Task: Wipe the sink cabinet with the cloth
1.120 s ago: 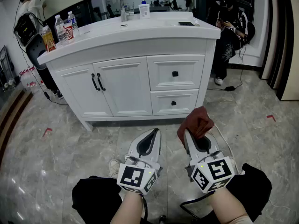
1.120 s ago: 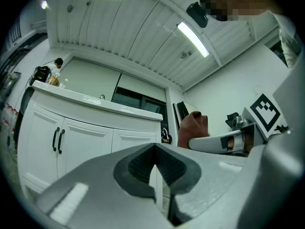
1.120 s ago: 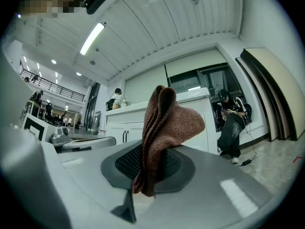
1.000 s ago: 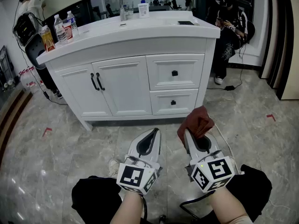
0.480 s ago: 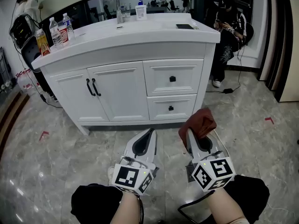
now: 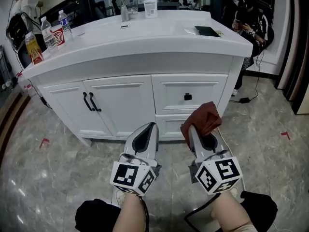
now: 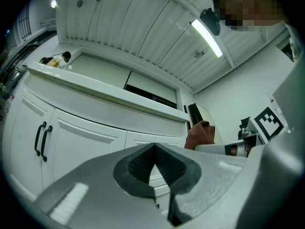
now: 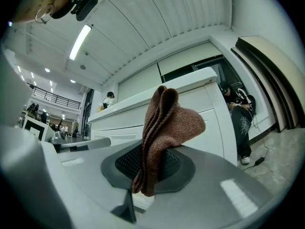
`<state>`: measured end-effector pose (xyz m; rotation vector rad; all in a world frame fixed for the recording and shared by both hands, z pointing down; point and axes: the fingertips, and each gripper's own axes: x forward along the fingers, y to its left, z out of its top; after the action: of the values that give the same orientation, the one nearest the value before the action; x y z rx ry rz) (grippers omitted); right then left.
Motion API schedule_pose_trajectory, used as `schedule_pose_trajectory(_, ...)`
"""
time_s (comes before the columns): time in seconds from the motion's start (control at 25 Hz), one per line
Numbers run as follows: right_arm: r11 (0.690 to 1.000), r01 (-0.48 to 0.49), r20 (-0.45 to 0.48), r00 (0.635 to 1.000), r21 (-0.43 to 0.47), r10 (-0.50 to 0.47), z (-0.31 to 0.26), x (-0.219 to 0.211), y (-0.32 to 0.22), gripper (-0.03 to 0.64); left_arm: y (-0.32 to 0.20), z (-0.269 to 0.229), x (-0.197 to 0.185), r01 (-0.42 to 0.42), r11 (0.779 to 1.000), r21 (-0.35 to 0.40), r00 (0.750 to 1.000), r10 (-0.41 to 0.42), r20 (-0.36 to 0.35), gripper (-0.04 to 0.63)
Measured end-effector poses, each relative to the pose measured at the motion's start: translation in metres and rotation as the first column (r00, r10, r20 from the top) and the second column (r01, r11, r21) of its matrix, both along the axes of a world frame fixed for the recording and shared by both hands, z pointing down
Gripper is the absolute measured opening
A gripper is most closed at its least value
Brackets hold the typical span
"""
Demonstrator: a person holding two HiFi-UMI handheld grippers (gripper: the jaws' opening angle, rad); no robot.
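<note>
Sink cabinet [image 6: 145,62], white, two doors [image 6: 123,108] and two drawers [image 6: 205,88], on grey marbled floor [image 6: 43,170]; counter [image 6: 154,30] bearing bottles [image 6: 47,33] at left end, faucet [image 6: 120,1] at back; brown cloth [image 6: 203,117] pinched in right tool [image 6: 191,128], held before the drawers; left tool [image 6: 152,126] pressed together, empty.

The white tabletop [image 6: 145,30] of the sink cabinet [image 6: 120,100] carries bottles [image 6: 47,33], a red cup [image 6: 58,34] and a yellow pack [image 6: 32,48] at its left end, a tap [image 6: 118,1] and white box [image 6: 150,7] at the back, a dark slab [image 6: 206,31] at right; the cabinet stands on grey floor [image 6: 58,168]
</note>
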<state>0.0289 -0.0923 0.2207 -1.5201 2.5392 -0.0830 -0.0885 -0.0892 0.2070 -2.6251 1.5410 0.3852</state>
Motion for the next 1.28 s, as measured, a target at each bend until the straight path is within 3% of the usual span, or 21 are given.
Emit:
schedule_pose_trajectory(0.12,0.999,0.037,-0.015,0.999,0.018,-0.037,-0.005,-0.012,-0.030,0.078,-0.029,0.011,-0.010,0.019,1.000,-0.019,0.999,-0.020,-0.029,0.000)
schedule_pose_trajectory(0.44,0.986,0.152,-0.088,0.985,0.070,-0.146,-0.018,-0.062,-0.096,0.078,-0.084,0.027,-0.019,0.016,0.999,-0.047,1.000,-0.017,-0.013,0.000)
schedule_pose_trajectory(0.76,0.959,0.277,-0.144,0.953,0.066,-0.265,-0.015,-0.110,-0.137,0.078,-0.119,0.011,-0.032,0.045,0.999,-0.021,0.998,-0.046,-0.043,0.000)
schedule_pose_trajectory(0.96,0.965,0.259,-0.140,0.958,0.040,-0.251,-0.009,-0.100,-0.156,0.078,-0.128,0.006,-0.027,0.073,0.997,-0.005,0.996,-0.073,-0.052,0.000)
schedule_pose_trajectory(1.28,0.983,0.183,-0.159,0.971,0.013,-0.179,-0.004,-0.043,-0.165,0.080,-0.126,0.010,0.005,0.054,0.998,-0.016,0.998,-0.055,-0.015,0.000)
